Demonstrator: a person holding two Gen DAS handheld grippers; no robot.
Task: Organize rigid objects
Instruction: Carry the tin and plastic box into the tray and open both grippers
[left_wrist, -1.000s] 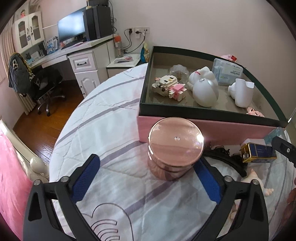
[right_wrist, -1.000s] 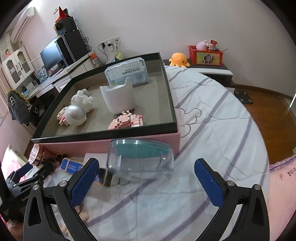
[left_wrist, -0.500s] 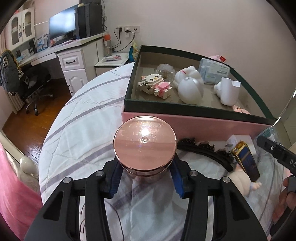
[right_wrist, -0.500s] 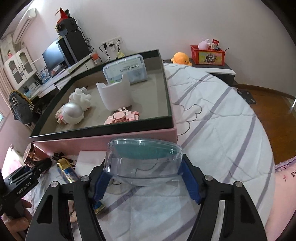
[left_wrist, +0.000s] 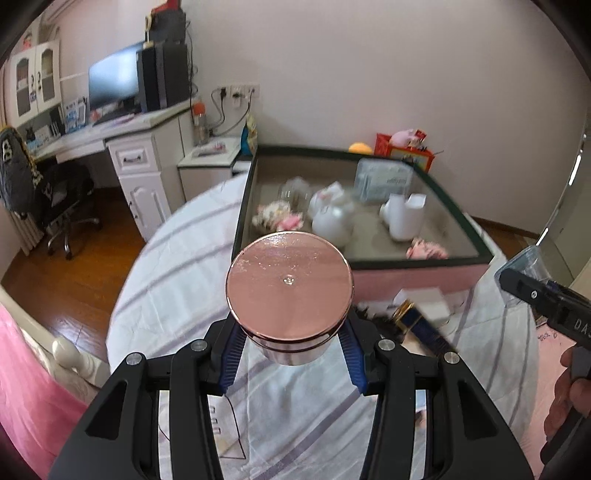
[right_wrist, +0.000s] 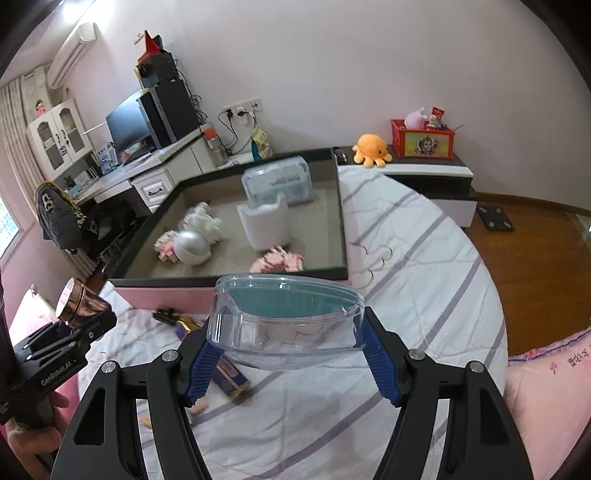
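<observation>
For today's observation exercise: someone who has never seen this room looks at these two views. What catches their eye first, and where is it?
First, the shiny rose-gold jar, clamped in the left gripper above the striped bedspread. Next, the clear case with a teal insert, gripped by the right gripper. Behind both sits the pink box, its dark-rimmed tray holding white and pink figures.

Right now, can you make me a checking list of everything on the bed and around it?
Surface: white bedspread with purple stripes.
Job's things: round rose-gold metal tin; clear plastic case with teal insert; pink box with dark green rim holding white toys and pink brick figures.
Clutter: gold-and-blue packet, black hair clip.
Grippers: left tool shut on the tin; right tool shut on the case; both lifted off the bed.
Cables: wall socket leads.
Surroundings: white desk with monitor, orange plush octopus.
</observation>
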